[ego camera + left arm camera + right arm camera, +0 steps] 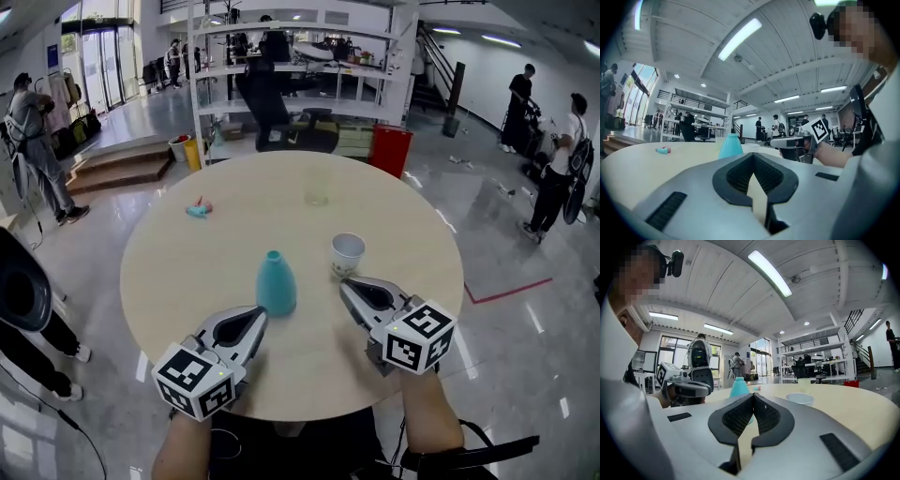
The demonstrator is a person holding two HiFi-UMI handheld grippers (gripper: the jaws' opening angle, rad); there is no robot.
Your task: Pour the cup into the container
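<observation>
Left gripper (255,319) and right gripper (349,287), fingers together on nothing, flank the teal vase (276,283) near the front edge of the tabletop (187,272), white cup (347,253) just beyond the right one

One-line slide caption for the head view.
Left gripper and right gripper, both shut and empty, flank a teal vase on the round table; white cup beyond the right one.

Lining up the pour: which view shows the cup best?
Head view: the cup shows whole, from above. Right gripper view catches only its rim; left gripper view, a sliver beside the teal vase.
</observation>
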